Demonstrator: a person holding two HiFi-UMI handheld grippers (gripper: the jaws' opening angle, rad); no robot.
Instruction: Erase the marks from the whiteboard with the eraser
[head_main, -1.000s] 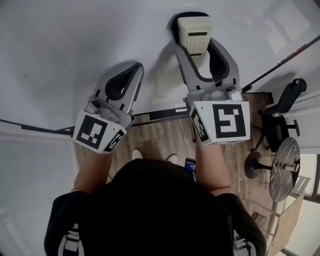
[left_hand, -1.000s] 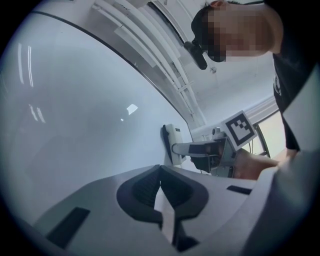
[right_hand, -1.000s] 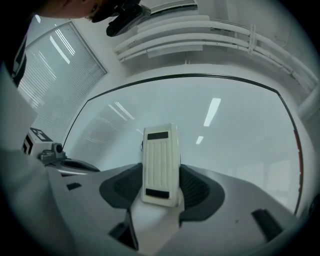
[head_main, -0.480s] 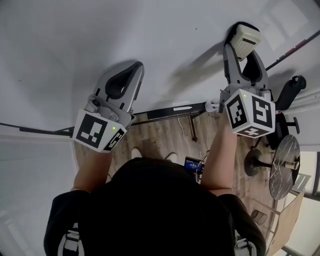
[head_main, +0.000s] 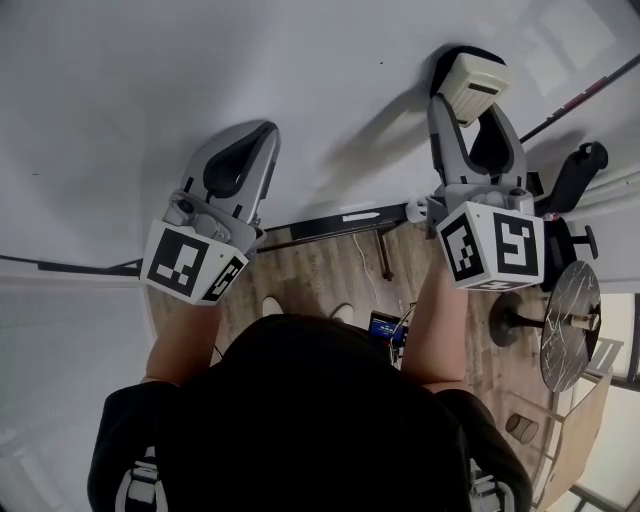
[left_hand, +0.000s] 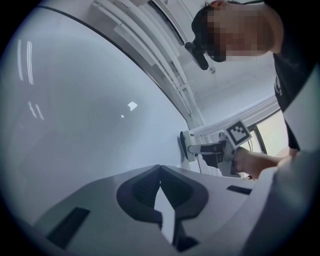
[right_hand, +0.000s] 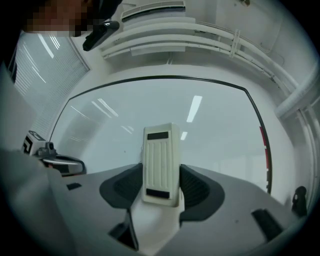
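Observation:
The whiteboard (head_main: 150, 80) fills the upper part of the head view and looks almost bare, with only a tiny dark speck (head_main: 380, 62). My right gripper (head_main: 470, 85) is shut on a cream eraser (head_main: 472, 84) and holds its dark pad against the board at the upper right. In the right gripper view the ribbed eraser (right_hand: 161, 164) stands upright between the jaws before the whiteboard (right_hand: 220, 125). My left gripper (head_main: 262, 135) is shut and empty, its tips close to the board at mid left. The left gripper view shows its jaws meeting (left_hand: 160, 170).
Below the board's lower edge is a wooden floor (head_main: 330, 275). A black office chair (head_main: 565, 215) and a round metal table (head_main: 568, 325) stand at the right. Red markings (right_hand: 265, 150) run along the board's right frame. White ducts (right_hand: 165, 27) run above the board.
My right gripper swept the eraser from the board's middle to the upper right, then eased slightly back left. The left gripper barely moved.

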